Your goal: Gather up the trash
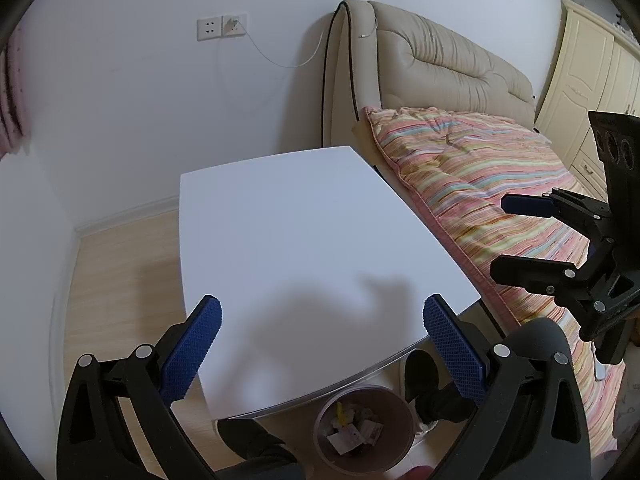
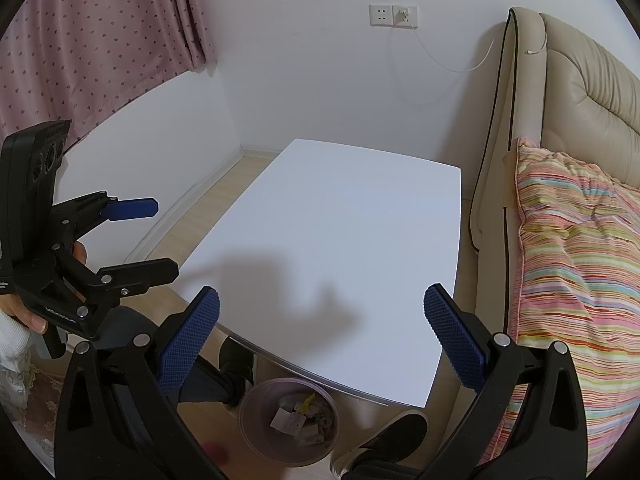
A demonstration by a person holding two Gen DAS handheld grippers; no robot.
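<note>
A round brown bin (image 1: pixel 364 428) stands on the floor under the near edge of the white table (image 1: pixel 304 232), with several paper scraps inside; it also shows in the right wrist view (image 2: pixel 290 422). My left gripper (image 1: pixel 320 356) is open and empty, held above the table's near edge. My right gripper (image 2: pixel 320 352) is open and empty too, above the same edge. Each gripper shows in the other's view: the right gripper (image 1: pixel 520 240) at the right side, the left gripper (image 2: pixel 148 240) at the left side. I see no trash on the table top (image 2: pixel 340 240).
A bed with a striped quilt (image 1: pixel 500 200) and beige headboard (image 1: pixel 432 68) runs along the table's right side. A wall with sockets (image 1: pixel 222 26) and a cable is behind. Pink curtain (image 2: pixel 88 48) at left. The person's legs and shoes (image 2: pixel 384 440) flank the bin.
</note>
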